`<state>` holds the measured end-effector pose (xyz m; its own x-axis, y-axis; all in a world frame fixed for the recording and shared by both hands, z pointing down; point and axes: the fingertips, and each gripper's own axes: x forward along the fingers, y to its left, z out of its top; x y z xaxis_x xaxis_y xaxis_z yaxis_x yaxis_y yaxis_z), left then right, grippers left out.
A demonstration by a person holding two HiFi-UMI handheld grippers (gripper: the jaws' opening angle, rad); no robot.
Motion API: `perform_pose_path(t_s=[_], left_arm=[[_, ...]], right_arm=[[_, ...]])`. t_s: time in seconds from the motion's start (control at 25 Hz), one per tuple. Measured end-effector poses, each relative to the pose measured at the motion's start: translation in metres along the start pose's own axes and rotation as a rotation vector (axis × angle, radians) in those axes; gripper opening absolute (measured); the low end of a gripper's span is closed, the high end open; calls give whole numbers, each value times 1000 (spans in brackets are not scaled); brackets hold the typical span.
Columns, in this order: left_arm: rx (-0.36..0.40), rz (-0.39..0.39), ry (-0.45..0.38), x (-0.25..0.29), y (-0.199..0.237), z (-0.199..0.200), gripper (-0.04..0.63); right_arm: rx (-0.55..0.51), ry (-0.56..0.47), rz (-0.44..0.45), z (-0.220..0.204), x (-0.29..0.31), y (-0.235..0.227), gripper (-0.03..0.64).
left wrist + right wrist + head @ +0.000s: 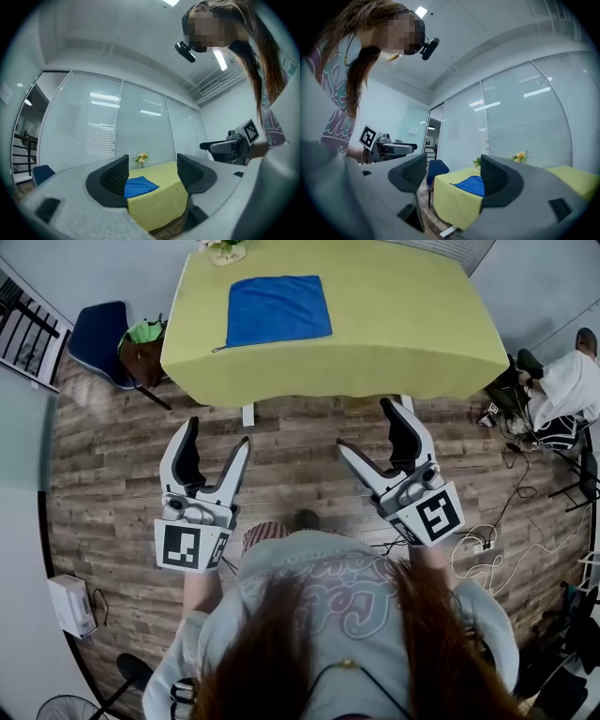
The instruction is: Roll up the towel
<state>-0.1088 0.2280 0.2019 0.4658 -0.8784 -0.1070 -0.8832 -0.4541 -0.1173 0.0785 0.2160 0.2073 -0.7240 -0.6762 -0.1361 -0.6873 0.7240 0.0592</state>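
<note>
**Left hand-held gripper [218, 432] and right hand-held gripper [366, 425] open, well short of the towel [277, 308]**

Each has its jaws spread wide with nothing between them, and both hang over the wooden floor [291, 474] just in front of the counter [403, 324]. The towel lies well apart from them on the counter's far left part, near the flowers [225, 249] at the back edge.

It is blue, spread flat as a neat rectangle, with a small loop trailing from its near left corner. It looks thin and soft, so it should fold easily but may slide on the yellow-green cover.

The step in hand seems to be the approach. I would move in closer, then bring the left hand-held gripper and its partner down on the two corners of one edge. Pinch only the towel, not the cover beneath. Turn both corners over evenly so the roll starts straight and tight.
</note>
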Motion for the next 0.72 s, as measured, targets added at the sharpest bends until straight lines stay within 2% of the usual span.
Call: perform_pose_path(t_s=[0.44, 0.72], left_arm=[[-11, 0, -9, 10, 3, -3, 295], [-3, 6, -12, 12, 5, -2, 295]], right_arm=[[4, -30, -2, 4, 13, -5, 345], [-36, -11, -6, 2, 11, -3, 345]])
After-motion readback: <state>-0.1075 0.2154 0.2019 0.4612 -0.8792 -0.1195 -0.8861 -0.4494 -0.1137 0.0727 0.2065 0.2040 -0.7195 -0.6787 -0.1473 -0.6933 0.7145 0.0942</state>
